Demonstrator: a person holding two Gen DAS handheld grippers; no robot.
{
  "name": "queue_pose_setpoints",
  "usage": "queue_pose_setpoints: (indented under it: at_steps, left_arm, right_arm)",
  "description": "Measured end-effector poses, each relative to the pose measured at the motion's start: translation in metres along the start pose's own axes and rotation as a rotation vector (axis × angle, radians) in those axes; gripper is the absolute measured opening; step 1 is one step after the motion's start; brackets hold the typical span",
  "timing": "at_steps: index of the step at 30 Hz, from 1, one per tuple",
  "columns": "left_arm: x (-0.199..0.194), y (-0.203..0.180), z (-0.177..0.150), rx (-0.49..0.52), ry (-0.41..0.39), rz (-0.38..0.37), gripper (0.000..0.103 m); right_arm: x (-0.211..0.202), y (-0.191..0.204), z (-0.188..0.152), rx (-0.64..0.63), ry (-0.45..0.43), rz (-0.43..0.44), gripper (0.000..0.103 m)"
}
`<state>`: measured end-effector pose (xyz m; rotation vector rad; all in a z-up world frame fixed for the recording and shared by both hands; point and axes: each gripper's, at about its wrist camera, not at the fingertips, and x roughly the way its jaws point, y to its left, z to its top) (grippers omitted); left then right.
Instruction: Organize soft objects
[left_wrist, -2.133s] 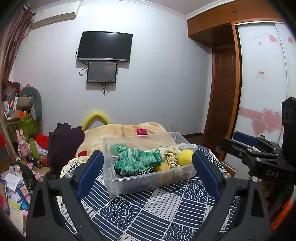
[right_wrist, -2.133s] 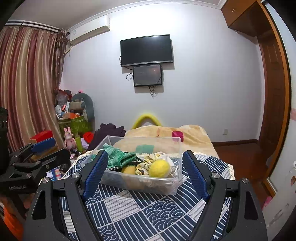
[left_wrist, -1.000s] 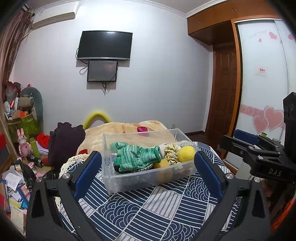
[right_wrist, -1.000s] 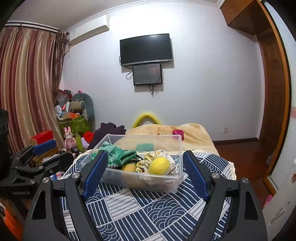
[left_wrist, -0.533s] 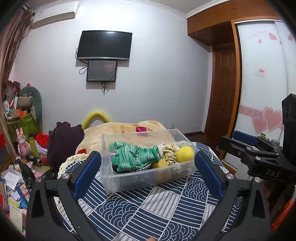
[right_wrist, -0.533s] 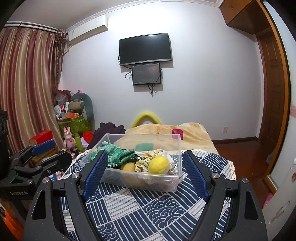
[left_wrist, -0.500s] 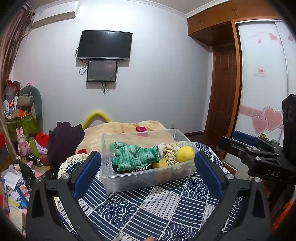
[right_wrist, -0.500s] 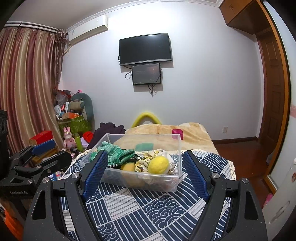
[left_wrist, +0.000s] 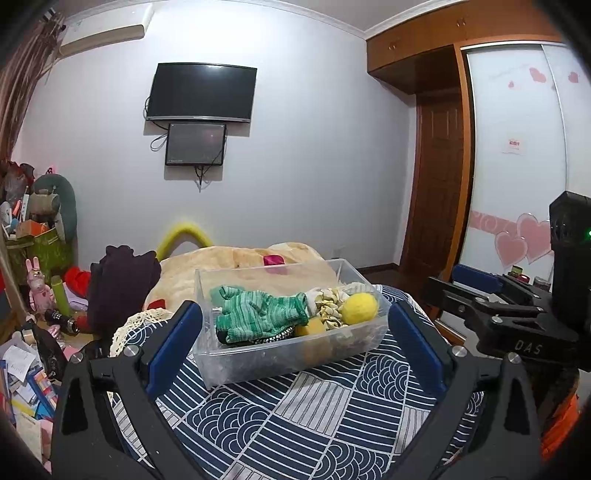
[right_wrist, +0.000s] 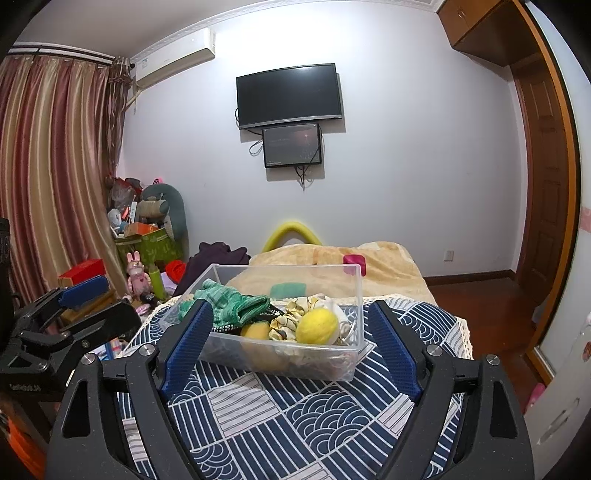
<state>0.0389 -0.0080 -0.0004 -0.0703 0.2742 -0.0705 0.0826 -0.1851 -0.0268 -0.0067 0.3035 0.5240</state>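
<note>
A clear plastic bin stands on a table with a navy patterned cloth. It holds a green knit glove, a yellow ball, a patterned scrunchie and a yellow-orange sponge. My left gripper is open and empty, its jaws framing the bin from the near side. My right gripper is open and empty, likewise in front of the bin. Each gripper shows at the edge of the other's view.
A bed with a tan blanket lies behind the table. Dark clothes, toys and boxes pile up at the left. A wooden door and wardrobe are at the right. A TV hangs on the far wall.
Both grippers have pulled back slightly from the bin and stay open. The bin's contents have not moved.
</note>
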Motion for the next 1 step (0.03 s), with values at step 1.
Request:
queue_pose_setpoints:
  at_steps: [1]
  left_arm:
    - [0.0005, -0.0004, -0.0001, 0.001, 0.003, 0.0, 0.102]
  right_arm:
    - [0.0, 0.0, -0.0001, 0.0, 0.0, 0.0, 0.084]
